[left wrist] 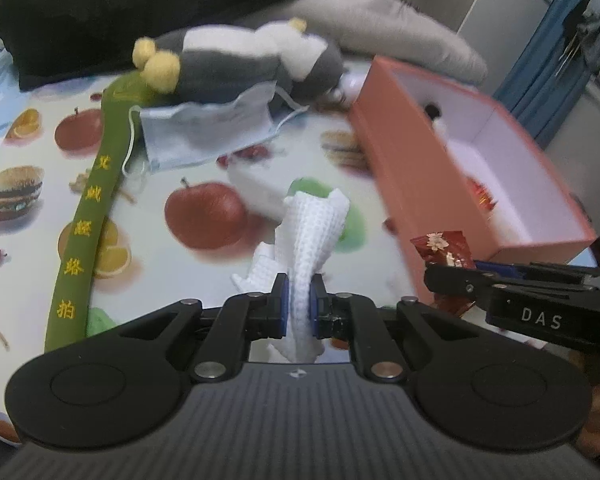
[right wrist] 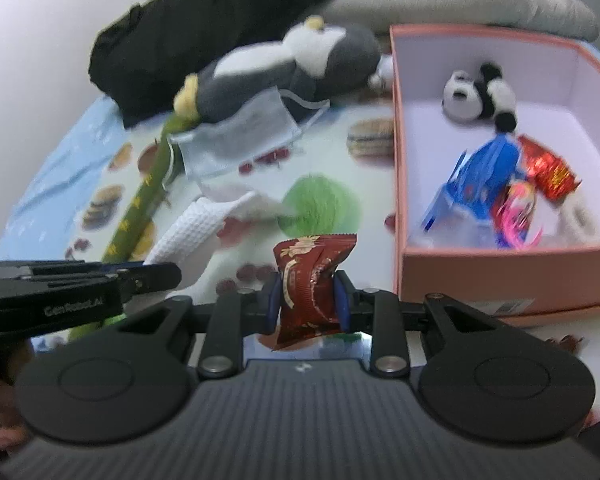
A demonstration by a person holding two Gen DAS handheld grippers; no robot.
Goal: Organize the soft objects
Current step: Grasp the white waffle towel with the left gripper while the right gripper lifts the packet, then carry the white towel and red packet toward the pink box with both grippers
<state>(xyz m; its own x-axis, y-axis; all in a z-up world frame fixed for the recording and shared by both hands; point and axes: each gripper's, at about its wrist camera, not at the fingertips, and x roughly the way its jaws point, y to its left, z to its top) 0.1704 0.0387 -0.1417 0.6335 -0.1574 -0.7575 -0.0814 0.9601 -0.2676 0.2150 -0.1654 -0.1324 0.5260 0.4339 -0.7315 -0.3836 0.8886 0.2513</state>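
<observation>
Step in hand: I am carrying two soft things at once, each clear of the bench (left wrist: 204,148) with its fruit-printed cover, on the way to the pink box (right wrist: 500,272).
Left gripper (left wrist: 299,300): my jaws are pinched nearly together on the white waffle cloth (left wrist: 314,228); the cloth bunches between the pads, its free end standing up past them and a little sticking out behind.
Right gripper (right wrist: 309,298): my jaws stand narrow on the red snack packet (right wrist: 312,280), squeezing its waist so that the foil puckers.
Box: it lies to the right of both loads, open-topped; inside I see a small panda toy (right wrist: 480,96), a blue wrapper (right wrist: 476,184), a red foil packet (right wrist: 548,168) and a pink item I cannot identify.
Still on the bench: a grey and white plush toy (left wrist: 244,60), a blue face mask (left wrist: 208,132) leaning on it, and a long green strap (left wrist: 84,224) with yellow characters.
Next move, as I judge it: bring the right load over the near wall of the box first, since it hangs closest, and spread the jaws only once the packet is above bare floor.
Care needed: the cloth trails, so I should lift it high enough that its loose end clears the rim.
Blur: both views smear, so fine edges are uncertain.
</observation>
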